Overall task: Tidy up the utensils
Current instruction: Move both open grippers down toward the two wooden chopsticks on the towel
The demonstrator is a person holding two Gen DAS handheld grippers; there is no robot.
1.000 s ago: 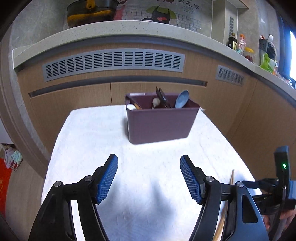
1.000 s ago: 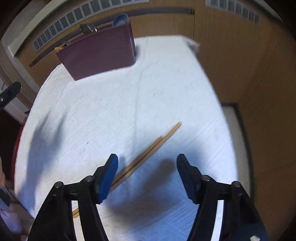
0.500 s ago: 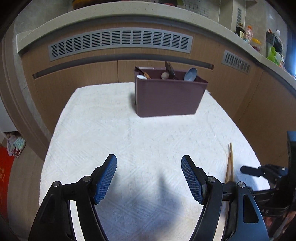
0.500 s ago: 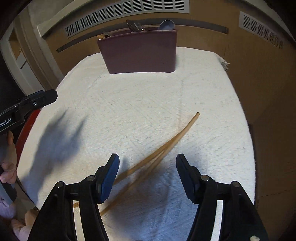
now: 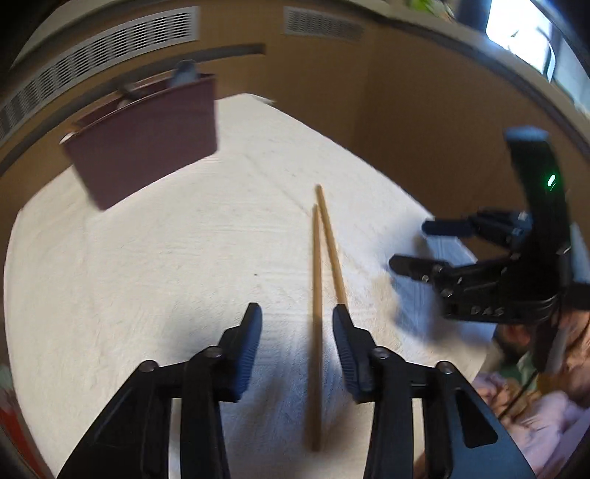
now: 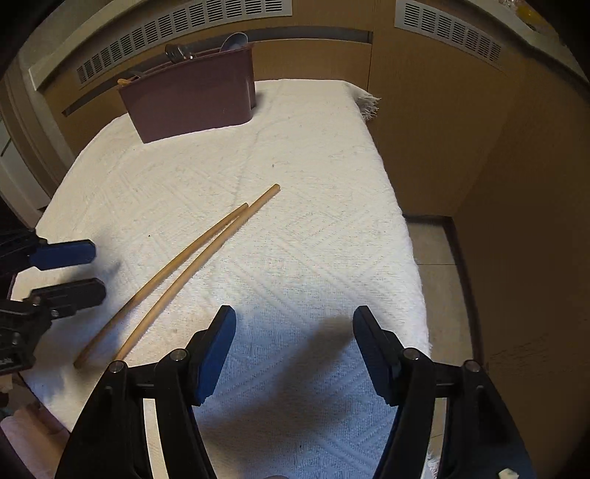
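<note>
Two wooden chopsticks (image 5: 316,280) lie side by side on the white cloth; they also show in the right wrist view (image 6: 191,265). My left gripper (image 5: 297,324) is open, low over the cloth, with one chopstick running between its fingers and the other at the right finger (image 5: 346,342). My right gripper (image 6: 293,331) is open and empty, to the right of the chopsticks near the table's front edge. A maroon utensil holder (image 5: 147,136) with several utensils stands at the back; it also shows in the right wrist view (image 6: 195,95).
The white textured cloth (image 6: 313,177) covers a small table. Wooden cabinet fronts with grey vents (image 6: 184,22) stand behind and to the right. The floor (image 6: 438,287) drops off at the table's right edge. The left gripper shows in the right wrist view (image 6: 62,272).
My left gripper has swung right and down to the chopsticks and narrowed its opening. My right gripper has shifted right, off the chopsticks.
</note>
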